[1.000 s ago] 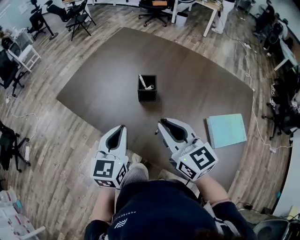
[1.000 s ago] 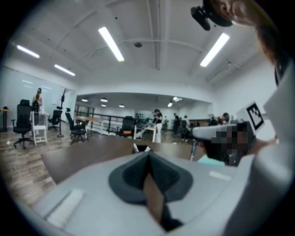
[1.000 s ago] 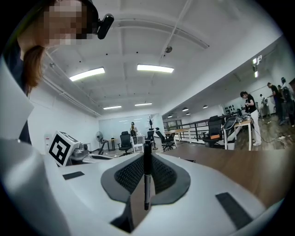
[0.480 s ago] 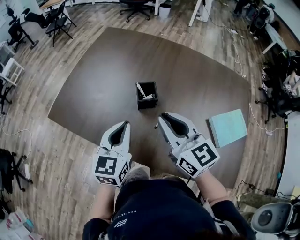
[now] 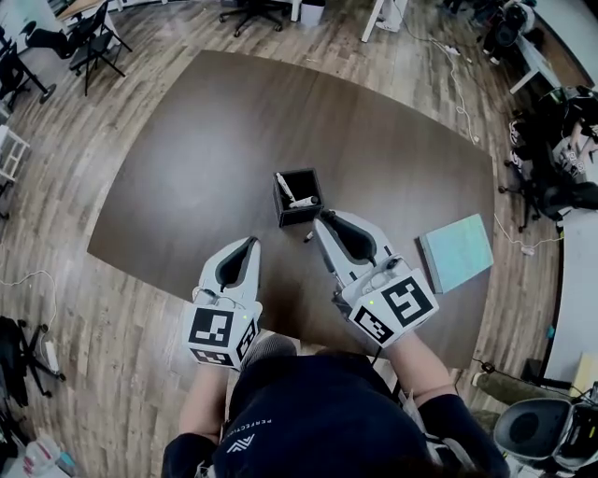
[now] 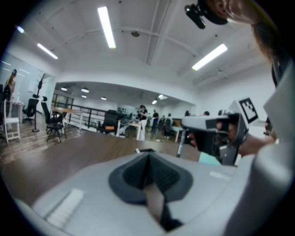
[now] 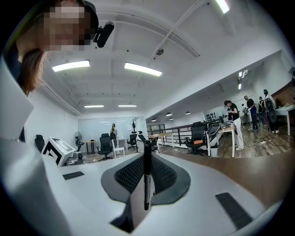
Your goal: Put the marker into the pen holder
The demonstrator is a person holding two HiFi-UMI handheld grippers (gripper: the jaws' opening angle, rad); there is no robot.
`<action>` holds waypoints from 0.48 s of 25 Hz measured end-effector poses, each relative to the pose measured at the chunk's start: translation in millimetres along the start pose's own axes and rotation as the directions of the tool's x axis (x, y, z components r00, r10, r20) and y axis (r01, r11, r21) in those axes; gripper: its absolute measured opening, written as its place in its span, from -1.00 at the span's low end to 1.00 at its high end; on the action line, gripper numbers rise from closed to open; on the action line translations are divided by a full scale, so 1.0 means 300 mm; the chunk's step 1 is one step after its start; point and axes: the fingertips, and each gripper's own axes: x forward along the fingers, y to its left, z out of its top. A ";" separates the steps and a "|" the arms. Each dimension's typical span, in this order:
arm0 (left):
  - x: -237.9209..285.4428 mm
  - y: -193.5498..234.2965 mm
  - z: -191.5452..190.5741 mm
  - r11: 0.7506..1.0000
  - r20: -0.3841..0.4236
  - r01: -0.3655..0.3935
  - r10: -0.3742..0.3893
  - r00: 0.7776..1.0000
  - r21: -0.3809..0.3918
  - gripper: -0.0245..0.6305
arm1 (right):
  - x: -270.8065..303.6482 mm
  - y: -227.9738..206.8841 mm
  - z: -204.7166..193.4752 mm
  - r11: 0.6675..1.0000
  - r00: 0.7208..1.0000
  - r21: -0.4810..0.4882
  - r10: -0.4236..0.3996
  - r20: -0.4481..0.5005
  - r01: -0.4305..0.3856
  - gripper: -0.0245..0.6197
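A black square pen holder [image 5: 300,213] stands on the dark table [image 5: 187,168], with white markers [image 5: 285,189] leaning inside it. My right gripper [image 5: 318,221] has its tip just beside the holder's near right corner. It is shut on a slim dark marker [image 7: 147,175], held upright between the jaws; its end [image 5: 309,236] pokes out below the tip. My left gripper [image 5: 252,242] hovers to the left over the table's near edge, shut with nothing in it. In the left gripper view the right gripper [image 6: 216,133] shows with the marker [image 6: 180,146] hanging from it.
A teal notebook [image 5: 455,252] lies on the table's right side. Wooden floor surrounds the table, with office chairs [image 5: 89,28] and desks at the far edge and cables [image 5: 462,84] on the right.
Both grippers have moved forward toward the pen holder. The right gripper's tip, with the marker, went from well short of the holder to right beside it.
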 end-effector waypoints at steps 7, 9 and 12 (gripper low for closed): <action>0.042 0.058 -0.023 1.000 -0.022 0.024 -0.024 0.999 -0.008 -0.91 | 0.075 -0.030 0.001 0.999 0.998 -0.013 -0.044 0.046 0.044 -0.81; 0.058 0.062 -0.022 1.000 -0.025 0.030 -0.030 0.999 -0.007 -0.91 | 0.089 -0.046 0.004 0.999 0.997 -0.010 -0.052 0.059 0.052 -0.81; 0.078 0.070 -0.017 0.999 -0.027 0.036 -0.036 0.999 -0.006 -0.91 | 0.113 -0.072 0.009 0.998 0.995 -0.007 -0.059 0.076 0.059 -0.81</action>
